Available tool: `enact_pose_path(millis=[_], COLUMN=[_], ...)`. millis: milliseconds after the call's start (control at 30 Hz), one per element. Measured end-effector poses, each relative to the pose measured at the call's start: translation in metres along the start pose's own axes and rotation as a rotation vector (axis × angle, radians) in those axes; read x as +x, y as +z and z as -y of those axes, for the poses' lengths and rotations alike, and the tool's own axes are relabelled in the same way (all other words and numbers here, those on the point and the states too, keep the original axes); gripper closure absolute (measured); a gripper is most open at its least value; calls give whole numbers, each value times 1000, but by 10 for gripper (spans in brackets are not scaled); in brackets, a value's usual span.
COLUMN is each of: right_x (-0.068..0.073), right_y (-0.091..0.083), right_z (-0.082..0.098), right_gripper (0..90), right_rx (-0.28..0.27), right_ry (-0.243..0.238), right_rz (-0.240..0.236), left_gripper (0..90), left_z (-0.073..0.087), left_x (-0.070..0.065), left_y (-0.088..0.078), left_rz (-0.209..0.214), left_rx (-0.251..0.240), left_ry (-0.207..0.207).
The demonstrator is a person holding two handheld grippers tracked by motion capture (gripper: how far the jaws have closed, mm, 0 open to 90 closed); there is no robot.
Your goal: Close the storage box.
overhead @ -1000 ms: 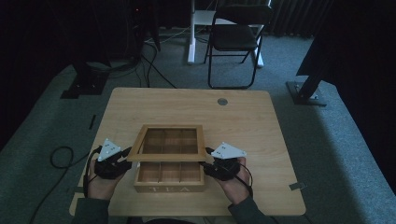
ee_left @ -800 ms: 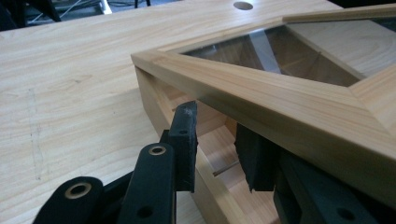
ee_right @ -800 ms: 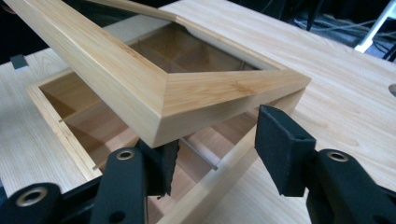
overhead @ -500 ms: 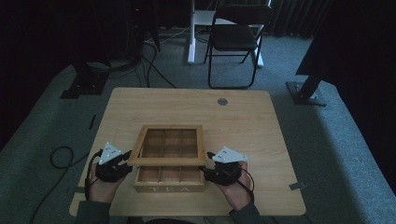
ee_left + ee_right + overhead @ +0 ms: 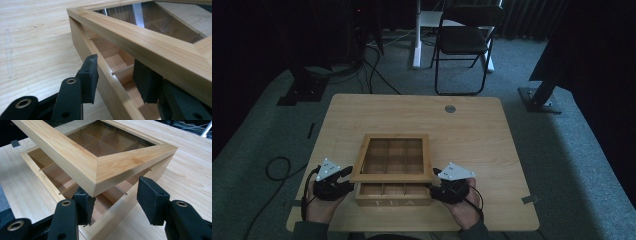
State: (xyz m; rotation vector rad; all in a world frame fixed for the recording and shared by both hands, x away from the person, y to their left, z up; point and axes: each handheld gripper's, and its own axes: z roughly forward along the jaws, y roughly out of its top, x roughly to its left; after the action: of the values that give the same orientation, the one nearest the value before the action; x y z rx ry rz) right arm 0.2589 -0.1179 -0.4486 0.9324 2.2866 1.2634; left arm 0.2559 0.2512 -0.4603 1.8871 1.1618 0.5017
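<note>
While I watch from the high view, the wooden tea box point(image 5: 393, 192) sits near the front edge of the table point(image 5: 472, 125), and its glass-paned lid point(image 5: 393, 159) is raised, tilted up over the compartments. My left hand point(image 5: 319, 207) comes in from the bottom edge with the left gripper point(image 5: 343, 181) pointing at the box's left side; my right hand point(image 5: 462, 207) mirrors it, the right gripper point(image 5: 433, 189) against the box's right front corner. Both forearms lie low over the table.

In the left gripper view, the left gripper point(image 5: 117, 75) straddles the box's side wall point(image 5: 110, 92): one jaw stands outside the wall, the other inside a compartment beneath the lid's frame point(image 5: 150, 50). The jaws have just been opening, and a gap shows between the outer pad and the wood, so nothing is gripped.

In the right gripper view, the right gripper point(image 5: 116, 200) sits at the box's corner point(image 5: 117, 207) with the lid's corner point(image 5: 100, 170) hanging just above it. One jaw is tucked inside, under the lid, and the other stands clear outside the wall. The jaws are parted around the wall; I cannot tell whether the inner pad touches wood.
</note>
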Motion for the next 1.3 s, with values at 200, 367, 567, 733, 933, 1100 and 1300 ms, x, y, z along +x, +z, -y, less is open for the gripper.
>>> enact_pose_path(millis=[200,367,567,733,933,1100,1300], right_x=[4,7,10,11,11,11,11], right_y=[0,6,9,11,12,14,15], right_z=[2,10,16,20,23,26,31], right_gripper=[479,480,485,486,481,476,475], right_rx=[0,17,18,20,21,32,46], right_ry=[-17,-25,-19,-15,-17,-17,-12], right_rz=[-6,-11,-9,-8,-7,-9,-8], left_gripper=[517,514,519,519,530,555,593], left_z=[11,16,22,30,34,33,37], left_x=[-2,-5,-7,-7,-9,-12,-14], left_y=[-6,-12,-16,-19,-16,-16,-14], left_rz=[4,7,12,23,30,48,52], left_rx=[9,6,17,-2,10,8,20], left_ry=[1,10,24,25,34,50,60])
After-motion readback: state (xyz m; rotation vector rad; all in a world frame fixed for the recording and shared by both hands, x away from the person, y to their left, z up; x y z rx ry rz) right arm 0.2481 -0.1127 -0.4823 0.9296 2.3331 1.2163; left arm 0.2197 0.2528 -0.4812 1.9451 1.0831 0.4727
